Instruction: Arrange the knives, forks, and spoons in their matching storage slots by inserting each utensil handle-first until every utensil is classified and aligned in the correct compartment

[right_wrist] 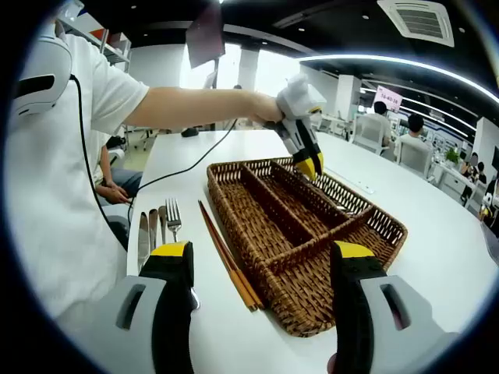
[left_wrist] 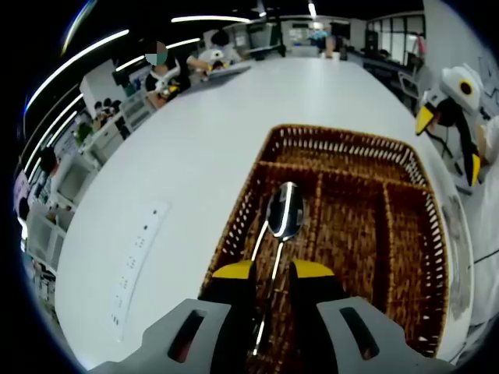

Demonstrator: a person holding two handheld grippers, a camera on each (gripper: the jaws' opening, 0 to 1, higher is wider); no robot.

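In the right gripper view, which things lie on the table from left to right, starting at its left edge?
Knife → second knife → fork → chopsticks → wicker tray, where the left gripper is reaching into a far slot.

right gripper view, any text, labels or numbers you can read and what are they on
Hanging sign near the ceiling, far right: dark characters on a pale board, too small and blurred to read.
No readable text on the wicker tray, the cutlery beside it, the chopsticks or the left hand-held gripper over the tray.
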